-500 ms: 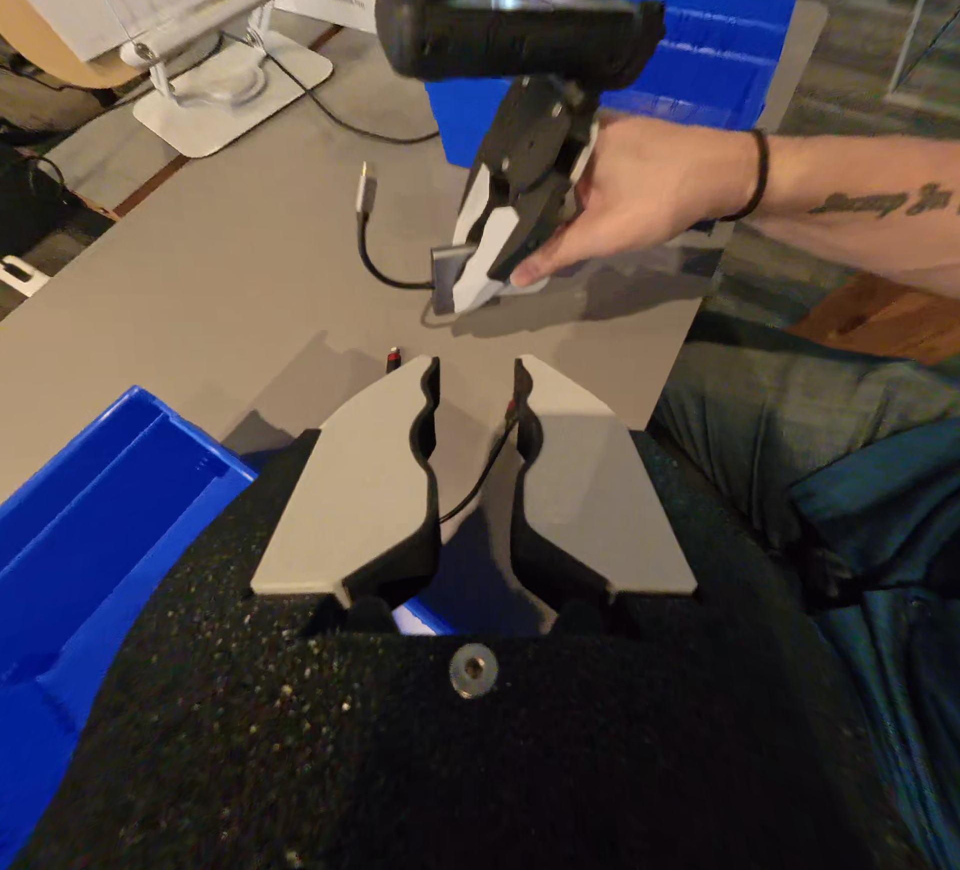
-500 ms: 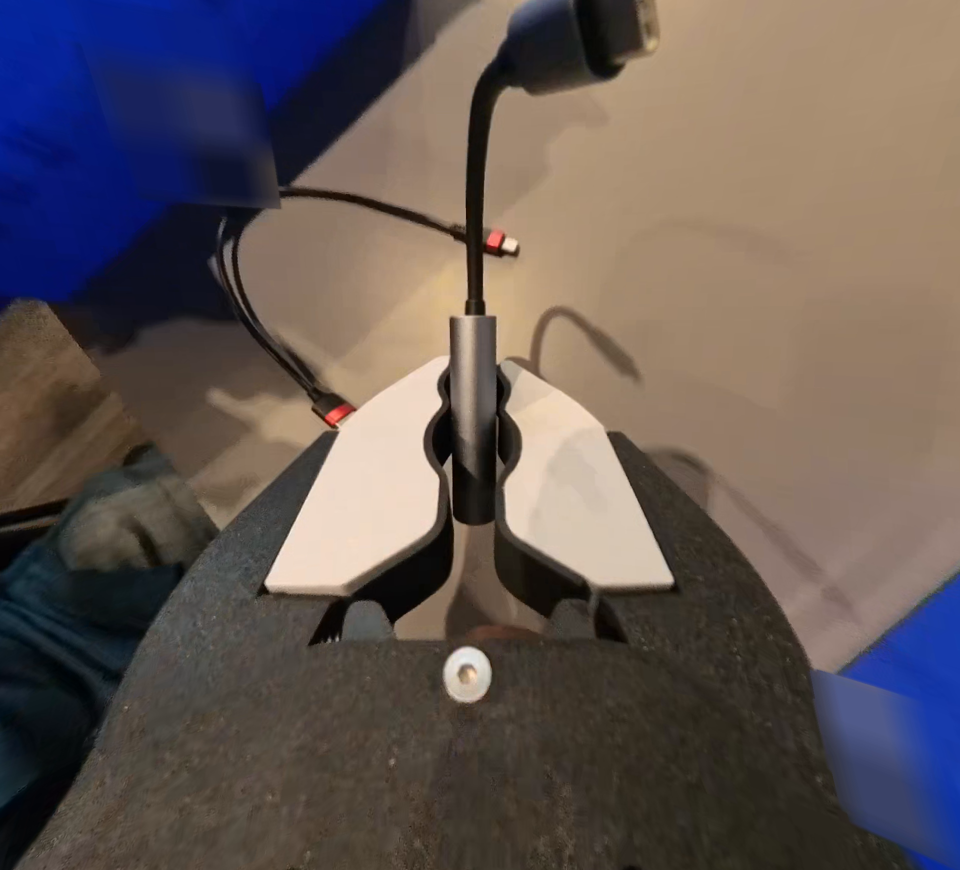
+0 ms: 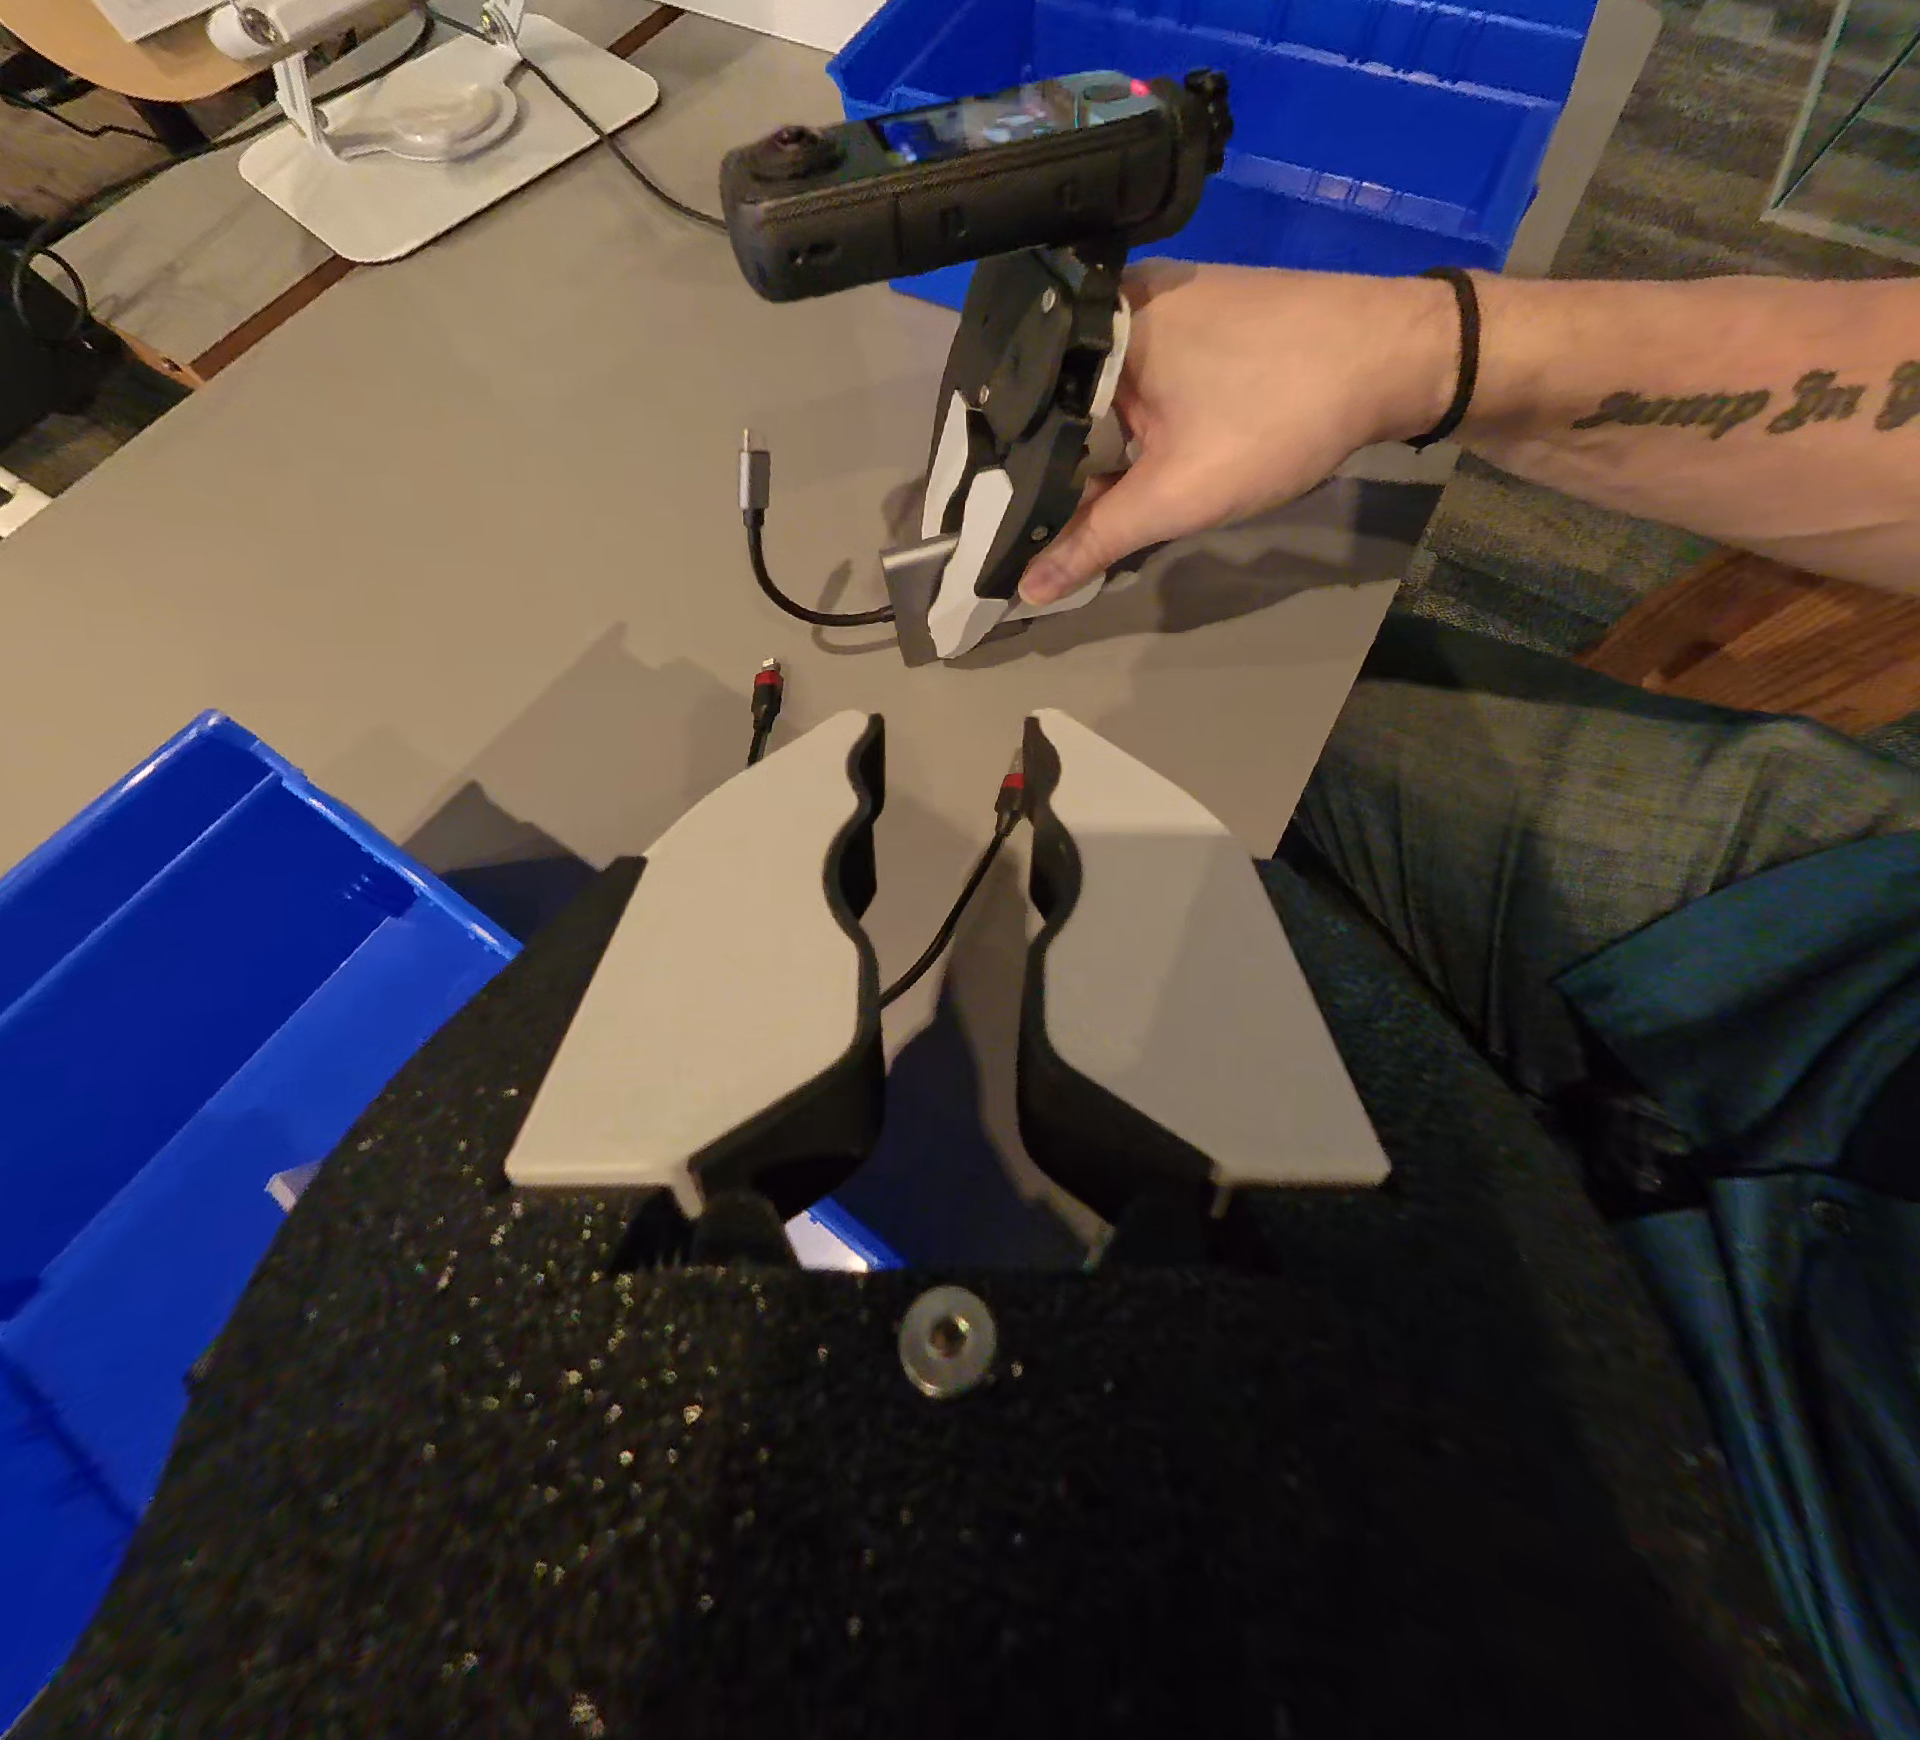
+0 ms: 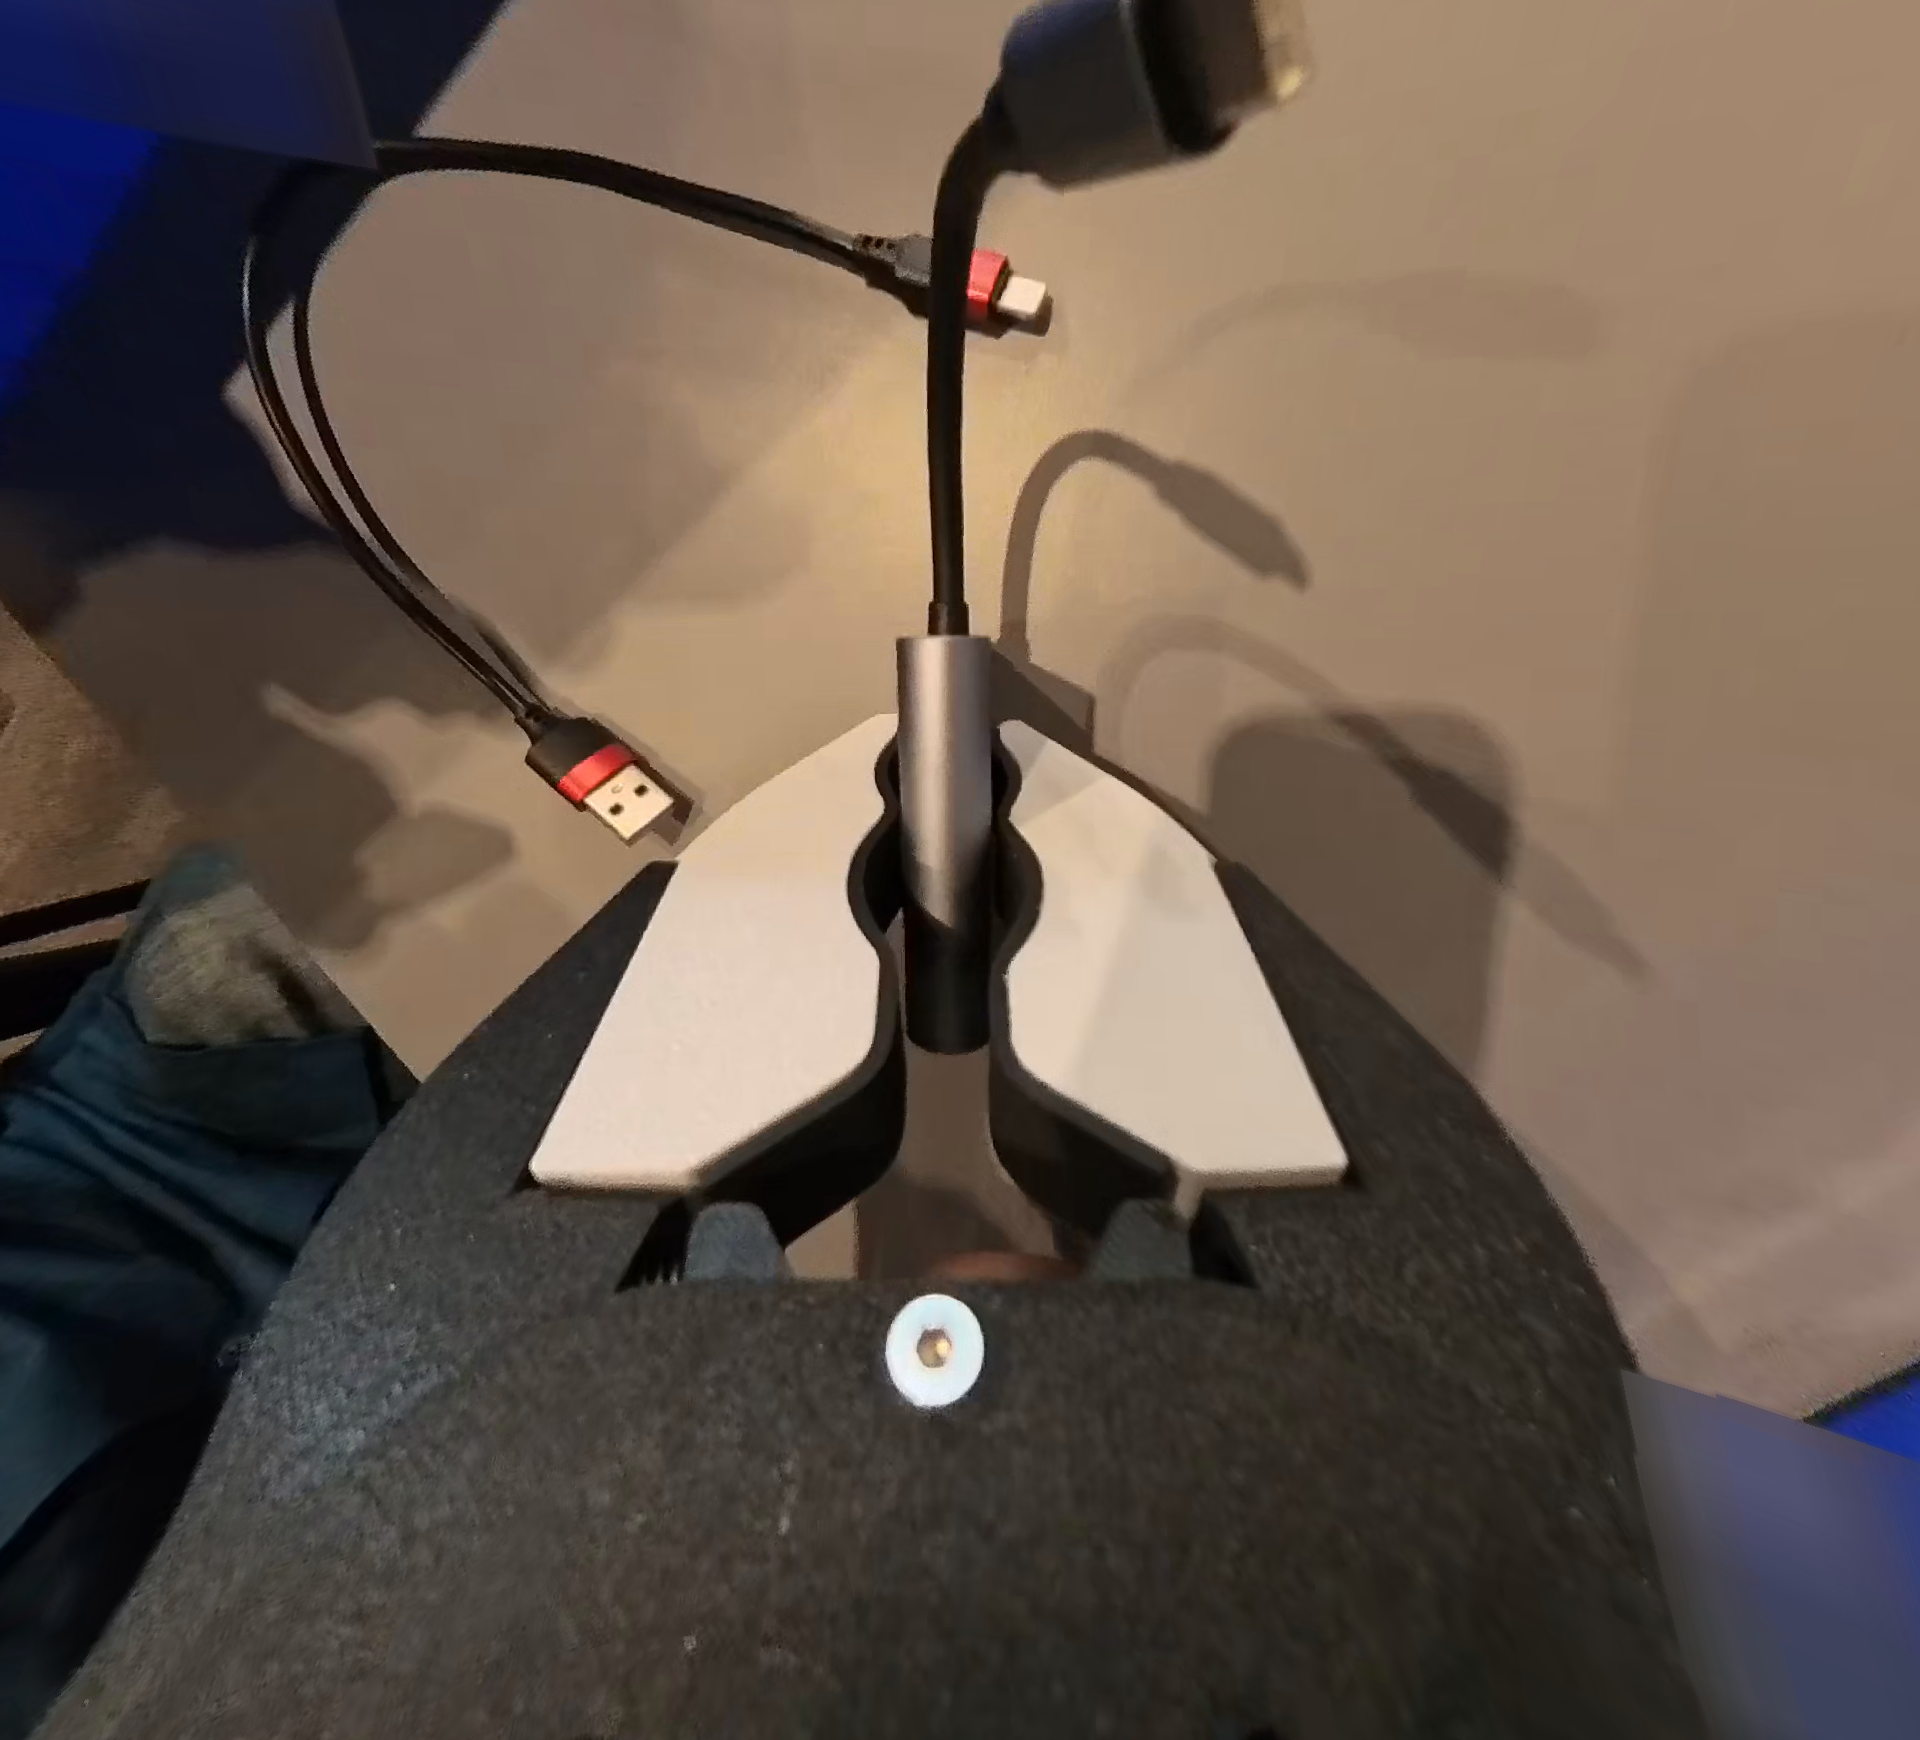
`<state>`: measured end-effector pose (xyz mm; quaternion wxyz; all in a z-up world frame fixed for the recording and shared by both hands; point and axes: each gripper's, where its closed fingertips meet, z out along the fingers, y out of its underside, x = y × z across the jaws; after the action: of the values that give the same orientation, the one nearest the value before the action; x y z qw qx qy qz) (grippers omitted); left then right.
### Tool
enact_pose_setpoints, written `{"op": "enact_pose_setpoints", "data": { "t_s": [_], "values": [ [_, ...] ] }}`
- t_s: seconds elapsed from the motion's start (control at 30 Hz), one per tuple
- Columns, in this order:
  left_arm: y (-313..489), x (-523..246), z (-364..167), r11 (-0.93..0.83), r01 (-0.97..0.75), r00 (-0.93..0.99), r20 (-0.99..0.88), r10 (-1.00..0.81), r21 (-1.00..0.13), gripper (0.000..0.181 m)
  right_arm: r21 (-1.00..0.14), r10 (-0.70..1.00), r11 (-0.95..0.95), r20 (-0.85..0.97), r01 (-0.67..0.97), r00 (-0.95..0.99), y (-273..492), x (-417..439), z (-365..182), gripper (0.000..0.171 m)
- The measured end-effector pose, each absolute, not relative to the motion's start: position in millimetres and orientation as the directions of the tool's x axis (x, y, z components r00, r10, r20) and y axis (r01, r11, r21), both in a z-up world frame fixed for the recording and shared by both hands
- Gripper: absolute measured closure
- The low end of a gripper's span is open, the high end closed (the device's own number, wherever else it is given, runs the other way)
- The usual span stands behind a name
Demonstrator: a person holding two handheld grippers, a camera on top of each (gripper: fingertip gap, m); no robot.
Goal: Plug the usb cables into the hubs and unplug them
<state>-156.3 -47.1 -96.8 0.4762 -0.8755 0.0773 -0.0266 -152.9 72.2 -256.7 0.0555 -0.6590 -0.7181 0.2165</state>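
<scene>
- My right gripper (image 4: 943,859) is clenched on the grey hub (image 4: 940,817); both pale fingers (image 4: 748,994) press its narrow sides, with the hub's front end poking out past the tips.
- Seen from the left wrist view, that same right gripper (image 3: 961,589) points down at the grey table (image 3: 416,495), and the hub (image 3: 914,573) sits low over the tabletop, whether touching it I cannot tell.
- My right hand (image 3: 1226,423) wraps the handle; a black band circles the wrist.
- The hub's short black lead (image 4: 948,402) rises from its front end and bends over to a grey plug (image 4: 1153,38), which hangs free, blurred.
- My left gripper (image 3: 951,745) is released, jaws apart, nothing between the pads except the black usb cable (image 3: 935,937) lying on the table below the gap.
- The cable's red-collared flat plug (image 4: 613,786) lies on the table just left of my right fingertips, unplugged.
- A second, smaller red-collared plug (image 4: 1003,293) lies farther out, behind the hub's lead.
- The cable strands run back toward the near blue bin (image 3: 156,963) at my left.
- A second blue bin (image 3: 1299,28) stands at the far edge of the table, beyond the right gripper.
- Farther left, a white stand (image 3: 436,121) holds a tilted panel.
</scene>
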Motion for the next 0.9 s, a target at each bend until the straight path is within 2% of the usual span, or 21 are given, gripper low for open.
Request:
{"op": "enact_pose_setpoints", "data": {
  "t_s": [0.17,0.3,0.43,0.67,0.9],
  "values": [
    [-48,-157,-97,-0.533,-0.106,0.986,-0.021,-0.163,-0.839,0.158,-0.396,0.963,0.042,-0.228,0.917,-0.143,71,-153,-256,0.159],
    [-48,-155,-98,-0.537,-0.107,0.985,-0.018,-0.169,-0.837,0.159,-0.425,0.961,0.044,-0.230,0.904,-0.155,72,-156,-252,0.133],
    [-47,-153,-100,-0.539,-0.110,0.984,-0.016,-0.177,-0.835,0.160,-0.447,0.961,0.044,-0.224,0.894,-0.160,76,-158,-248,0.123],
    [-46,-152,-104,-0.547,-0.114,0.983,-0.014,-0.183,-0.829,0.161,-0.440,0.982,0.062,-0.133,0.896,-0.134,93,-156,-253,0.121],
    [-45,-151,-104,-0.549,-0.117,0.982,-0.016,-0.186,-0.828,0.161,-0.459,0.981,0.085,-0.118,0.884,-0.155,90,-158,-248,0.116]
  ]
}}
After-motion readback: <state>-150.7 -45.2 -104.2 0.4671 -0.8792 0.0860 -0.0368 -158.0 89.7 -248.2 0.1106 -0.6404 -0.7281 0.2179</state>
